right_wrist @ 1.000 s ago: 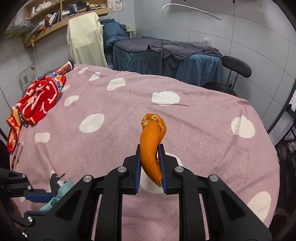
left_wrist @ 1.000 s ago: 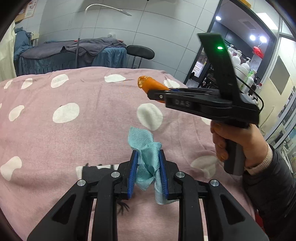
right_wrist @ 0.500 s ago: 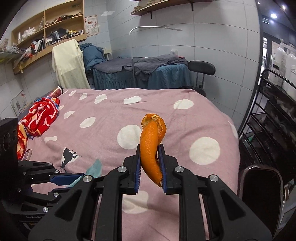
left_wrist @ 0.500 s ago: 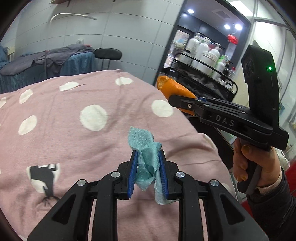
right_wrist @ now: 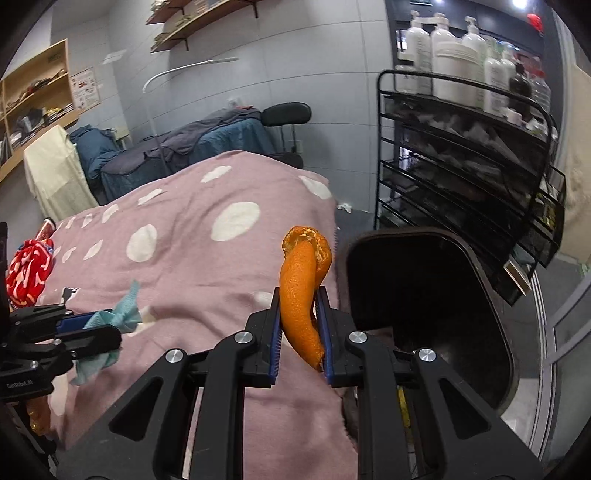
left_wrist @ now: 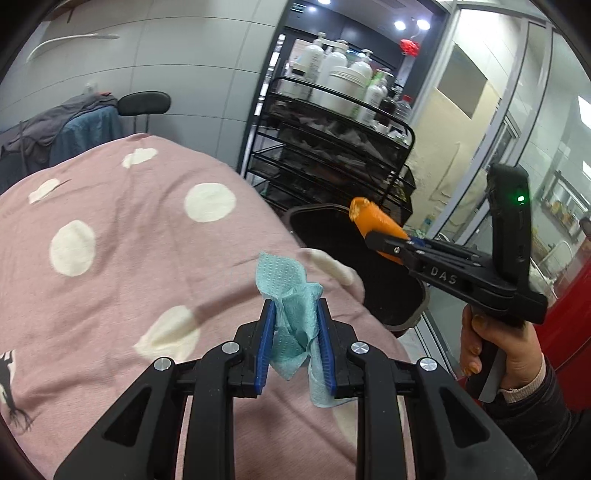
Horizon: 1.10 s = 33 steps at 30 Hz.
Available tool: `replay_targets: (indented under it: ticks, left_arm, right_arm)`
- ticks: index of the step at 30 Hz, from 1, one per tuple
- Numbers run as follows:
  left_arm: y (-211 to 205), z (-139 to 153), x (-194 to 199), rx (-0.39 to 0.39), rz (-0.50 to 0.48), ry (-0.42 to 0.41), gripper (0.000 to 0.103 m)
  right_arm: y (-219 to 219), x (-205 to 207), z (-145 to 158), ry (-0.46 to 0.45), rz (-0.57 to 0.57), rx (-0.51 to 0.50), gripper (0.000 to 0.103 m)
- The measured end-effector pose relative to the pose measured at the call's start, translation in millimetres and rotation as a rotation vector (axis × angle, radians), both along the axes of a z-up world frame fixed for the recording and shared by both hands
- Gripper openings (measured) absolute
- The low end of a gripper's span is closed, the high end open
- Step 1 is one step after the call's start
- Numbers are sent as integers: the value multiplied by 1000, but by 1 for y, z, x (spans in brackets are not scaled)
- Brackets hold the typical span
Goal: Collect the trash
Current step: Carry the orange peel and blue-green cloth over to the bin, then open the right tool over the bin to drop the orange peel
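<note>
Holding orange peel beside black bin

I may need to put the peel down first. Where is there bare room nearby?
The pink spotted blanket lies bare between the red cloth and the black bin. The bin's mouth looks open. The black wire rack behind it is packed with bottles.

Even indoor light, moderately bright. Ceiling spotlights glare at top in the left view; a green LED glows. Heavy fisheye bend, dark vignette corners. Shelf cart and bed edge slightly motion-blurred. Trash bin interior black, no detail.
</note>
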<state>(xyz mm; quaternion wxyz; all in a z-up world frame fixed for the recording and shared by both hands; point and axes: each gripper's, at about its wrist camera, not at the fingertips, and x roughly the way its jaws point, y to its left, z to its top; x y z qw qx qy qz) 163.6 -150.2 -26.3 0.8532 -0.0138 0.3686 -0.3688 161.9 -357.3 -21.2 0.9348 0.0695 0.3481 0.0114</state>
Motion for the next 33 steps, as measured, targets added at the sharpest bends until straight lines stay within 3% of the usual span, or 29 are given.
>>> replay_targets:
  ticks: [10,16,19,23,33]
  left_arm:
    - [-41,0,0,18,-82,3,23]
    - [-56,-2,3,28,-112,14,23]
    - [-62,-4,4,34,-123,20,23]
    - [-69,-6,6,43,-136,27,23]
    - [-98,-7,15,56,-185,31,23]
  right_arm:
    - [-76,15,-65,172,-213,46,19]
    - [-96,26,-94,236,-252,77,20]
    - [-101,26,-101,245,-263,93,25]
    - [-103,23,-104,235,-280,94,53]
    - [-96,-10,-79,125,-319,56,68]
